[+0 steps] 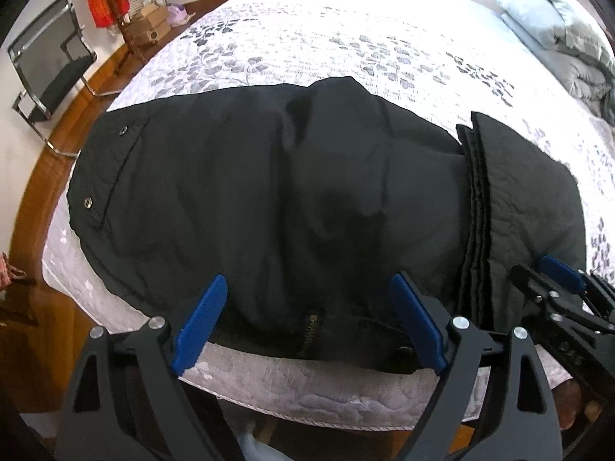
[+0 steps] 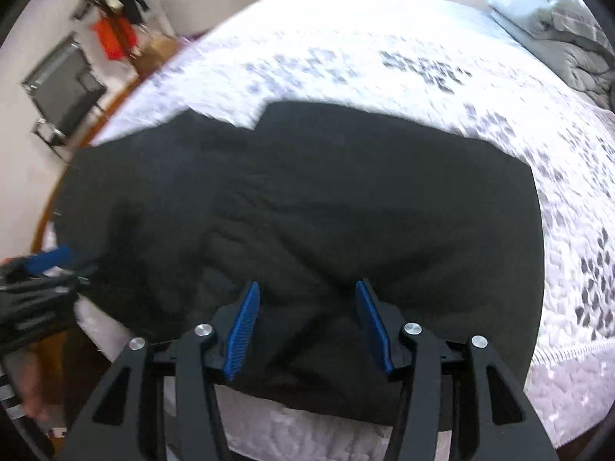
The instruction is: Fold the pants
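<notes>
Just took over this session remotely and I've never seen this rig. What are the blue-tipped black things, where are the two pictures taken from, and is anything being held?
Those are two hand-held grippers, one per hand, each carrying a fisheye camera looking along its blue-padded fingers. One picture is from the left gripper, the other from the right gripper; each also glimpses the other at its edge. Black pants, already folded over, lie on a floral bedspread with a grey pillow behind. Both sets of jaws stand open over the near edge, holding nothing.
</notes>
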